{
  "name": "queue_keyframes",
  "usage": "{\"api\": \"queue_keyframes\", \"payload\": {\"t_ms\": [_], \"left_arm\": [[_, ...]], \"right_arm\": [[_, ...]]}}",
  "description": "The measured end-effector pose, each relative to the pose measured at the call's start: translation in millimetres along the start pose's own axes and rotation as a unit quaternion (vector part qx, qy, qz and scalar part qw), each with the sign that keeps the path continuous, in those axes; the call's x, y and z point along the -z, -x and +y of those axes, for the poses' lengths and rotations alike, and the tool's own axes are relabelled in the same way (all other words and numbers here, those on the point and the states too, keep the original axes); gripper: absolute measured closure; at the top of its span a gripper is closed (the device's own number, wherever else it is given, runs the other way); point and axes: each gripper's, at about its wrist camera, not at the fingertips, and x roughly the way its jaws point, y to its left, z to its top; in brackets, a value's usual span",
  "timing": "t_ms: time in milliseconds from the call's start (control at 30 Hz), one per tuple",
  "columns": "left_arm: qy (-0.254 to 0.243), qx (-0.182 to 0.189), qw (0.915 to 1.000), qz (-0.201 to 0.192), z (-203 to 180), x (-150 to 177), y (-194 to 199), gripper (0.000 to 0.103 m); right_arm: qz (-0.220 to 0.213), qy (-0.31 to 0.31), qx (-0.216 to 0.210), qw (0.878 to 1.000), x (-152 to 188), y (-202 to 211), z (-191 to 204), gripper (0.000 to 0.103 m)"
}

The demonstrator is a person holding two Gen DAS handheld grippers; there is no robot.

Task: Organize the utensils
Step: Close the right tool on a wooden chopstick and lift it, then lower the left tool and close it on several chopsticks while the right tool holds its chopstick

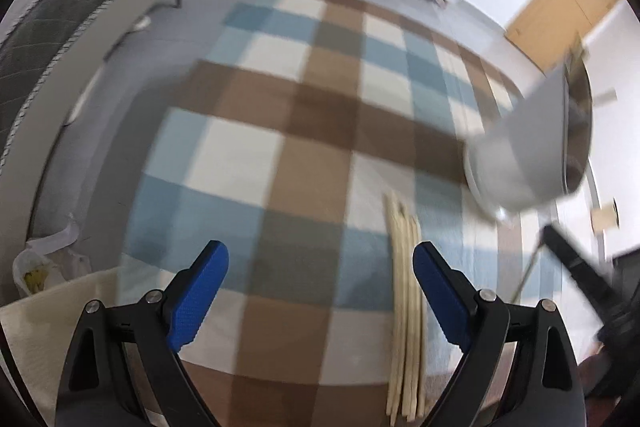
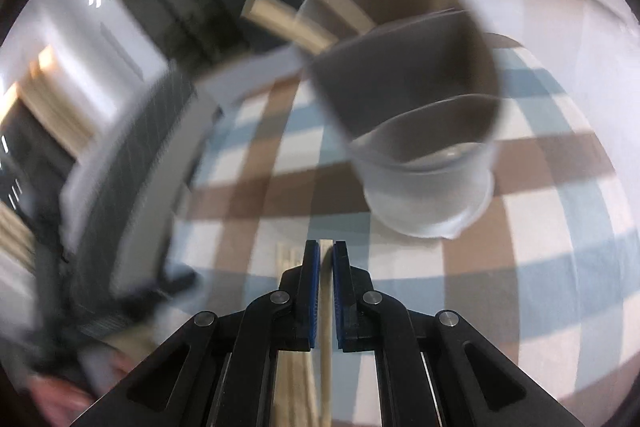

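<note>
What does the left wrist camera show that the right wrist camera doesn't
Only the left wrist view shows the open left claw with nothing between its blue pads, and a crumpled white plastic bag off the table's edge.

Only the right wrist view shows the right claw shut on a single pale wooden chopstick, and more pale sticks poking out of the holder's top.

Both show the checked blue, brown and white tablecloth, the translucent white plastic utensil holder, and the loose bundle of pale wooden chopsticks.

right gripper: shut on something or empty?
Shut on a chopstick: right gripper pads press one pale stick between them, near the cup.
</note>
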Motion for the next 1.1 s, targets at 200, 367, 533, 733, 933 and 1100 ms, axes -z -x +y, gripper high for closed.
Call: {"api": "queue_keyframes", "payload": {"t_ms": [200, 367, 533, 733, 933, 1100], "left_arm": [[-0.054, -0.013, 0.9982, 0.021, -22.0, 21.2, -12.6, 0.012], [-0.074, -0.032, 0.9959, 0.042, -30.8, 33.0, -24.5, 0.012], [-0.090, -0.059, 0.9926, 0.057, -35.3, 39.5, -34.5, 0.012], [-0.094, -0.076, 0.9908, 0.061, -31.1, 42.4, -35.2, 0.011], [-0.104, -0.076, 0.9898, 0.062, -33.2, 40.0, -37.4, 0.011], [-0.103, -0.087, 0.9887, 0.064, -36.2, 37.9, -39.6, 0.012]], "right_arm": [[-0.040, -0.091, -0.042, 0.994, 19.0, 37.4, -38.8, 0.097], [-0.047, -0.128, -0.062, 0.989, 20.4, 38.8, -56.5, 0.097], [-0.046, -0.137, -0.061, 0.988, 24.3, 50.8, -72.4, 0.097], [-0.060, -0.113, -0.058, 0.990, 21.5, 58.2, -61.4, 0.097], [-0.066, -0.093, -0.052, 0.992, 19.9, 58.9, -55.1, 0.097], [-0.069, -0.096, -0.052, 0.992, 19.4, 59.9, -55.8, 0.097]]}}
